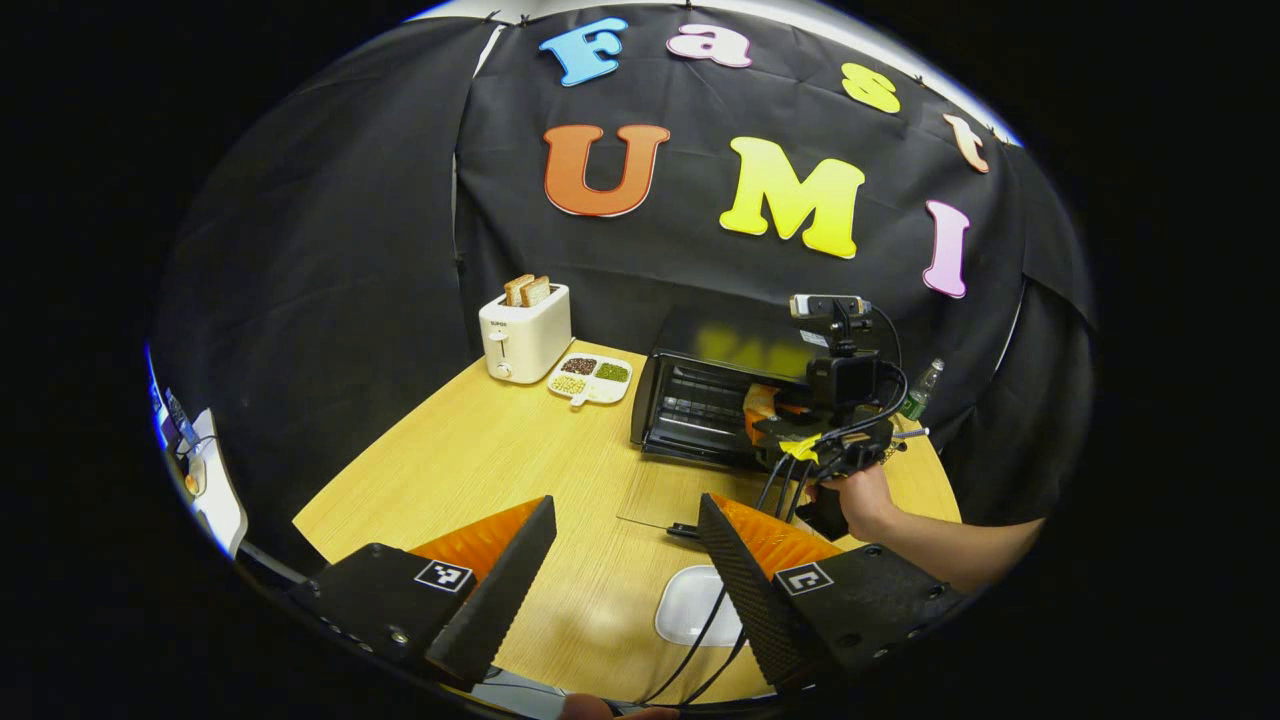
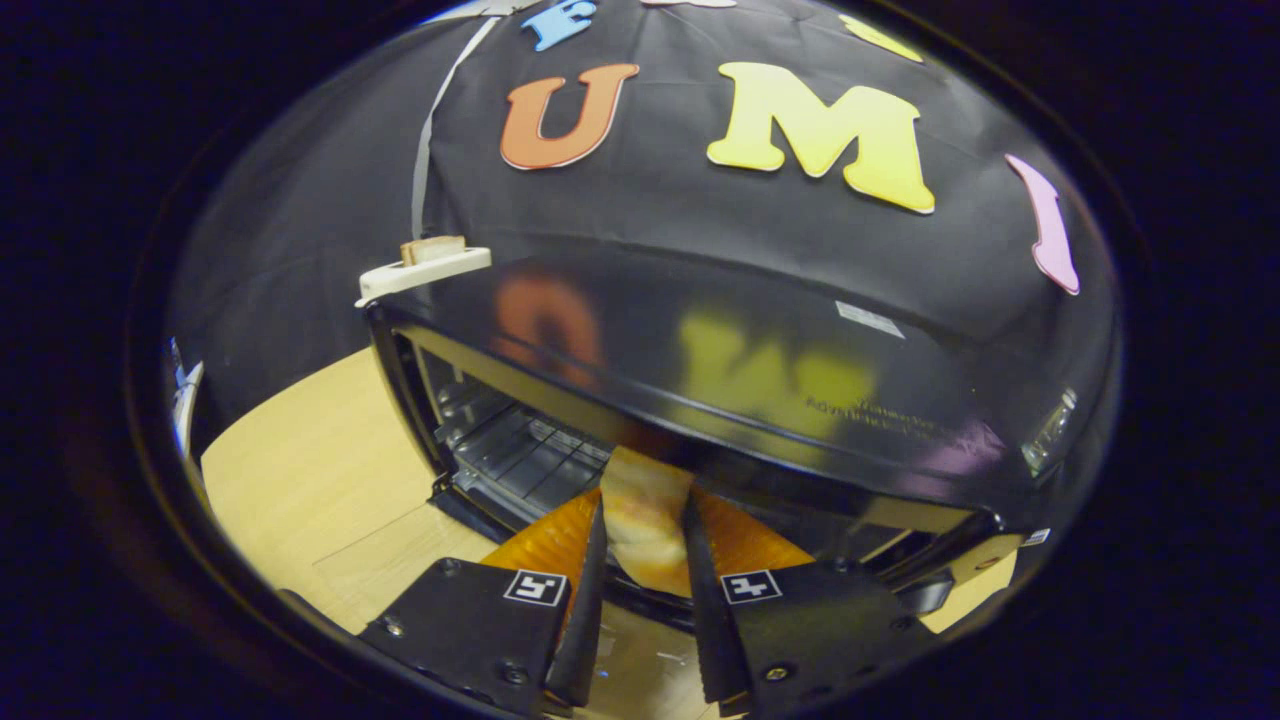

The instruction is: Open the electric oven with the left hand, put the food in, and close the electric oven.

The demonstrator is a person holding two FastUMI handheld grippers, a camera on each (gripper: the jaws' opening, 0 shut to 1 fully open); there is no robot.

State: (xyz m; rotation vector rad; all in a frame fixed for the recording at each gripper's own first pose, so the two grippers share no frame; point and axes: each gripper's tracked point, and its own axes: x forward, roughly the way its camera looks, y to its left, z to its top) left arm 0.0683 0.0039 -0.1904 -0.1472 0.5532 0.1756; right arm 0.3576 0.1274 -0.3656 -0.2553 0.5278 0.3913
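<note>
Left gripper view. The left gripper [image 1: 625,560] hangs back from the electric oven [image 1: 700,395], jaws spread wide with nothing between them, over the wooden table [image 1: 480,450]. The oven door [image 1: 665,490] lies folded down flat toward the camera, so the opening step looks done. At the oven's mouth sits the right gripper [image 1: 790,425], with the hand [image 1: 865,500] holding it just in front of the oven's right side. Whether it grips anything cannot be told from here. A white plate [image 1: 690,605] lies bare on the near side of the door, well clear of the oven. Left of the oven: a sectioned dish of grains [image 1: 590,378], then a white toaster [image 1: 525,335] with bread slices. A bottle [image 1: 922,390] stands behind the oven's right corner.

Right gripper view. Close in at the oven [image 2: 760,390]. The right gripper [image 2: 640,545] is closed on the food [image 2: 645,515], a pale bread-like piece pinched from both sides, held at the threshold just under the oven's top edge. The wire rack [image 2: 520,455] inside lies beyond and left of it.

Judgement: the step in hand is putting the food in. Next calls for carrying it further inside over the rack, lowering, releasing, backing out; then the left gripper must lift the door shut.

View differences: the left shows the door, plate and overall layout; the right shows the actual grip and the rack.
</note>
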